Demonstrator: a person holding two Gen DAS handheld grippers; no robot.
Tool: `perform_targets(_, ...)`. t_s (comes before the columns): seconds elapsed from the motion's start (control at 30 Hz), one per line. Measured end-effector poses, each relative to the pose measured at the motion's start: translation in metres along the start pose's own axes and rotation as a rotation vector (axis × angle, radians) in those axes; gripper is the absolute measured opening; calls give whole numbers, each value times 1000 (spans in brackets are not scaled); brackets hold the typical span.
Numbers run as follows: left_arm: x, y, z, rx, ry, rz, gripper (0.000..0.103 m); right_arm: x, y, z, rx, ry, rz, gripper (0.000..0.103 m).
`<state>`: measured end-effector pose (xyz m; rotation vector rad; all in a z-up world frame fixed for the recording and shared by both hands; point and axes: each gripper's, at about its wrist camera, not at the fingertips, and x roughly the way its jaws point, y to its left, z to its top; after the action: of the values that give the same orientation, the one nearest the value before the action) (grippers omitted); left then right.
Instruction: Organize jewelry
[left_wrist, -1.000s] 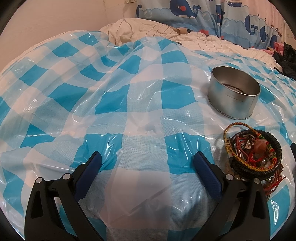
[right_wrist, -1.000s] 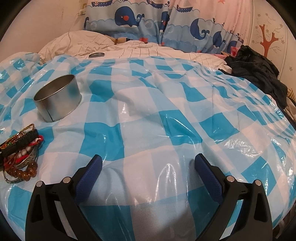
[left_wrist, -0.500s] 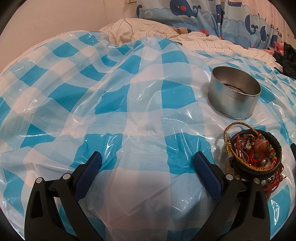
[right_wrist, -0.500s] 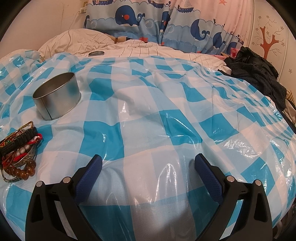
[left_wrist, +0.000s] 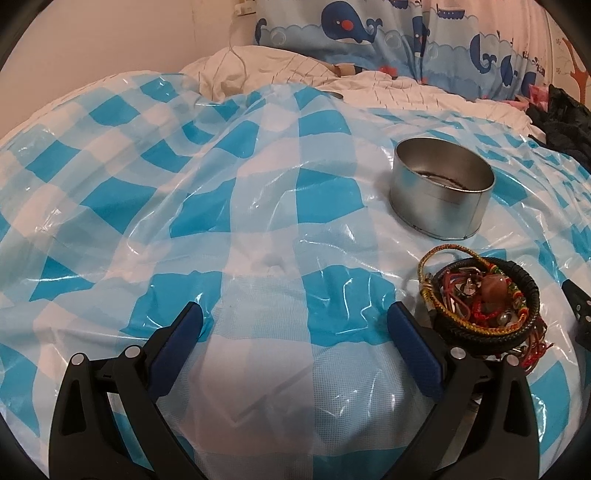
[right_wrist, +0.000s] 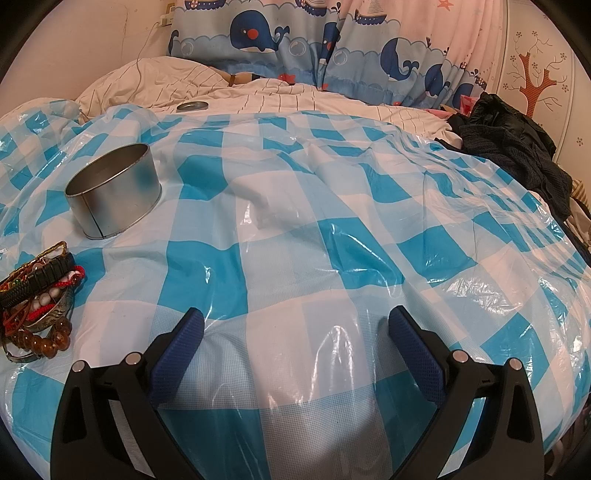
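A pile of bracelets (left_wrist: 484, 299), with black, gold, red and beaded bands, lies on the blue-and-white checked plastic sheet (left_wrist: 221, 206), just right of my left gripper's right finger. It also shows at the left edge of the right wrist view (right_wrist: 37, 295). An open round metal tin (left_wrist: 441, 192) stands behind the pile, also seen in the right wrist view (right_wrist: 114, 190). My left gripper (left_wrist: 295, 321) is open and empty, low over the sheet. My right gripper (right_wrist: 295, 325) is open and empty, well right of the pile.
A flat metal lid (right_wrist: 192, 106) lies on the white striped bedding behind the sheet. Dark clothing (right_wrist: 517, 147) is heaped at the right. Whale-print curtains (right_wrist: 295, 37) hang at the back. A black part of the other gripper (left_wrist: 580, 306) shows at the right edge.
Both grippers have lifted and tilted a little, so the far bedding and curtain show more. The bracelets and tin have not moved. Both grippers stay open.
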<state>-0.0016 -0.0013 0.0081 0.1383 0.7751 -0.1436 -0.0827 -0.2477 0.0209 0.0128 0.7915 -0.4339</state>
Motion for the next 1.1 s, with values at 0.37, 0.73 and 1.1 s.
perform_targets(0.37,0,-2,-1,2,4,9,96,0,0,0,-1,0,-1,96)
perform_targets(0.73,1,-2,-1,3,4,10,96,0,0,0,-2,-1,-2,96)
perform_targets(1.1,1,-2,-1,3,4,10,96,0,1,0,-2,-1,-2,96)
